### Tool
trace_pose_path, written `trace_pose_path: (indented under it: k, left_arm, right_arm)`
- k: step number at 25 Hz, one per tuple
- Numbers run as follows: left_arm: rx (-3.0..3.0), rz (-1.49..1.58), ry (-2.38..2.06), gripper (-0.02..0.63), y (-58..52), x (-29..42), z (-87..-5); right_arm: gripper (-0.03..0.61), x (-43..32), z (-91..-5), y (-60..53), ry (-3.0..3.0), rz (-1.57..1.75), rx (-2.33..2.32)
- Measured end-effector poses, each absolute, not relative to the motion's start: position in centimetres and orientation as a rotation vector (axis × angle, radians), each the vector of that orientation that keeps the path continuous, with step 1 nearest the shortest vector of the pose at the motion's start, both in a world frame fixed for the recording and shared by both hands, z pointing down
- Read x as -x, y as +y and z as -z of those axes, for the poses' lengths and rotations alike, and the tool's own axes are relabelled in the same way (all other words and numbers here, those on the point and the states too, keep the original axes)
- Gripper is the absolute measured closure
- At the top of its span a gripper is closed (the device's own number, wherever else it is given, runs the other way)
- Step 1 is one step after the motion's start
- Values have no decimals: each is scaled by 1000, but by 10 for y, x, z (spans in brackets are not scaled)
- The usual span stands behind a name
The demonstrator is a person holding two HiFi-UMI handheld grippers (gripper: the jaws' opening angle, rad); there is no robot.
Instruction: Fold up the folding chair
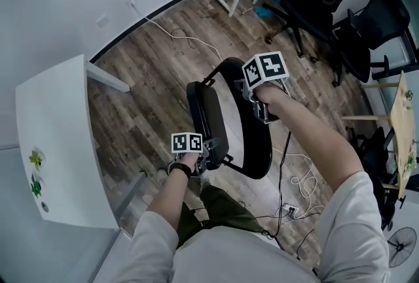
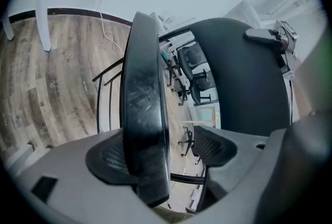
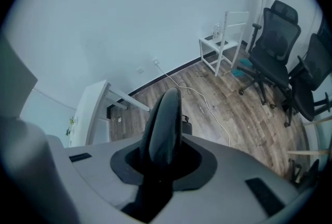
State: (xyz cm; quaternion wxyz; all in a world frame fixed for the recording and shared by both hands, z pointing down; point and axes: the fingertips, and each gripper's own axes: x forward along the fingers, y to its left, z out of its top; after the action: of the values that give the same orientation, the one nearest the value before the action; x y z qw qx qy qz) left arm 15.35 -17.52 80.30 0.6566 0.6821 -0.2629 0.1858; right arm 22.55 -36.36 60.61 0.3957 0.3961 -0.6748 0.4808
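At the far left a white desk [image 1: 52,137] is seen, well apart from the work. Next to the right, the left gripper [image 2: 163,154] is set low on the folding chair [image 1: 229,124], which stands on the wooden floor [image 1: 150,78] just in front of the person. Its fingers are spread wide. The tipped-up seat [image 1: 208,114] lies between them against one pad, while a gap shows to the other, so the seat is not clamped. Further right comes the backrest [image 1: 262,144], whose top edge is pinched between the narrow fingers of the right gripper [image 3: 163,155].

The chair is judged stiff and fairly light, with smooth rims that could slip. Hold is best taken on the panel edges, away from the hinges, where something could be caught as the panels close.

The gap beside the seat is shown only by the left gripper view, and the pinch on the backrest only by the right gripper view. The whole chair, with seat and backrest drawn close together, is given only by the head view.
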Motion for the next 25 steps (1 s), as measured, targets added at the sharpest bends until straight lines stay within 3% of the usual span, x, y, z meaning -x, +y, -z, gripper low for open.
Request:
trace_pose_path:
  k: [17,25]
  left_arm:
    - [-1558,-344,-464,233,-194,-263,-769]
    - [-1549,-351,-406,261,-197,-280,-771]
  right_arm:
    - [466,-231,-595,-364,-1666,-1232,-1037]
    - [452,-234,-595,-362,-1658,-1272,-1029]
